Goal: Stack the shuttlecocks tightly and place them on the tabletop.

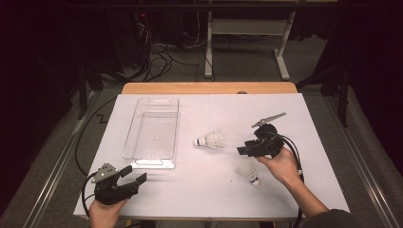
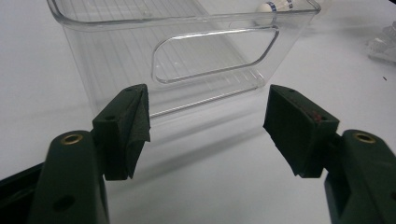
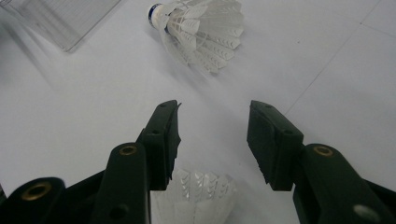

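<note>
Left gripper: near the worktop's front left corner, held by a hand at the front edge; jaws spread, nothing between them; pointed at the tray's near end.
Left gripper view: pads wide apart over bare white sheet; straight ahead, the tray's end wall with an oval handle cut-out; cork tip of a shuttlecock seen past the tray's far rim.
Right gripper: right of the worktop's middle, carried by a hand with forearm entering from the front right corner; jaws spread, gripping nothing; aimed toward the tray side.
Right gripper view: feather skirt of the nearer shuttlecock below and behind the pads, touching neither; farther shuttlecock ahead, cork tip toward the tray corner.
Nearer white feather shuttlecock with blue-banded cork: on its side, just beside the right hand, toward the front edge.
Farther white feather shuttlecock: on its side near the worktop's centre, between tray and right gripper, apart from both.
Clear rectangular plastic tray: left half of the worktop, long side running front to back; no contents.
White worktop: wooden strip along the back edge.
</note>
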The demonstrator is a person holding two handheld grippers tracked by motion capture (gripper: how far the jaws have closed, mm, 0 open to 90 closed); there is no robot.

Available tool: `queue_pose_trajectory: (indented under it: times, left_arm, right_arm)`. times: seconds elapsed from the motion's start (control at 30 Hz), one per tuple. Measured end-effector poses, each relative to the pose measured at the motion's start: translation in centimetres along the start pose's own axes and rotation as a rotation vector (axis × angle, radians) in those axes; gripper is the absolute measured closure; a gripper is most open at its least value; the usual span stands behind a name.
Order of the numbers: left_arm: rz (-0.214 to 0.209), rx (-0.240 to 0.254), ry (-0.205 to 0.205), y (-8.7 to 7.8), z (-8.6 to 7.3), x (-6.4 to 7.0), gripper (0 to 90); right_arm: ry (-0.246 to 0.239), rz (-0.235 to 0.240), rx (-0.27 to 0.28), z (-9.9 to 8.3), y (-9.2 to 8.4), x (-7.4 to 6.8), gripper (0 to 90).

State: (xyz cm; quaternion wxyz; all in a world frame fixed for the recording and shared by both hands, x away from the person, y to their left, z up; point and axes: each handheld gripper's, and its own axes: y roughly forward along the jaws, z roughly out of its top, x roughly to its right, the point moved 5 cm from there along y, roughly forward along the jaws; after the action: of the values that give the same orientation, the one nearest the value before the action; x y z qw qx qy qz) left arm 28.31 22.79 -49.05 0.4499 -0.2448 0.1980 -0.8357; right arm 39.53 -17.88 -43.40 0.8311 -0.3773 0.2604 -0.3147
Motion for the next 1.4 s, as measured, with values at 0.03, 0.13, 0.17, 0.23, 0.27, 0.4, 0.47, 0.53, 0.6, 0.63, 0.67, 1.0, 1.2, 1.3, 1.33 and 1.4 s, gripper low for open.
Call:
queue_pose_trajectory:
  times: [0.03,0.13,0.17,0.23,0.27,0.4,0.47,0.53,0.6,0.63,0.67,1.0,1.2,1.3,1.33,1.4]
  left_arm:
    - [0.0,0.0,0.0,0.0,0.0,0.0,32.1]
    - [0.001,-0.001,0.001,0.0,0.0,0.0,32.1]
    - [0.001,0.0,0.001,0.0,0.0,0.0,32.1]
    - [0.001,-0.001,0.0,0.0,0.0,0.0,32.1]
    - [0.001,-0.001,0.001,0.0,0.0,0.0,32.1]
    - [0.001,-0.002,0.001,0.1,0.0,0.1,32.1]
    - [0.001,-0.001,0.001,0.1,0.0,0.1,32.1]
    - [0.001,-0.001,0.0,0.1,0.0,0.1,32.1]
    - [0.001,-0.002,0.0,0.1,0.0,0.1,32.1]
    - [0.001,-0.002,0.0,0.1,0.0,0.1,32.1]
    - [0.001,-0.002,0.001,0.1,0.0,0.1,32.1]
    - [-0.001,0.0,0.0,0.1,0.0,0.1,32.0]
    - [-0.002,0.0,0.001,0.1,0.0,0.1,31.9]
    - [-0.002,0.002,0.001,0.1,0.0,0.1,32.0]
    - [-0.001,0.001,0.0,0.1,0.0,0.0,32.0]
    - [-0.001,0.002,-0.001,0.0,0.0,0.0,32.0]
  right_arm:
    - [0.003,0.002,-0.002,-0.1,-0.1,-0.1,54.5]
    - [0.002,0.007,-0.005,-0.4,-0.3,-0.2,54.7]
    - [-0.003,0.009,-0.006,-0.6,-0.4,-0.2,54.8]
    - [-0.004,0.012,-0.013,-0.8,-0.6,-0.3,54.9]
    - [-0.002,0.013,-0.014,-0.9,-0.6,-0.4,54.9]
    - [-0.011,0.016,-0.024,-1.3,-0.8,-0.4,55.1]
    - [-0.007,0.017,-0.026,-1.4,-0.9,-0.5,55.1]
    - [-0.014,0.02,-0.031,-1.4,-0.9,-0.6,55.1]
    - [-0.02,0.022,-0.035,-1.5,-0.8,-0.7,55.1]
    - [-0.018,0.024,-0.04,-1.5,-0.8,-0.8,55.1]
    - [-0.024,0.025,-0.042,-1.5,-0.8,-0.9,55.1]
    - [-0.047,0.06,-0.076,-1.5,-0.3,-1.6,55.8]
    - [-0.065,0.068,-0.099,-1.6,0.0,-1.8,57.4]
    - [-0.071,0.073,-0.119,-1.7,0.2,-1.9,58.1]
    - [-0.069,0.073,-0.126,-1.8,0.3,-2.0,58.7]
    - [-0.082,0.072,-0.138,-1.8,0.5,-1.9,60.0]
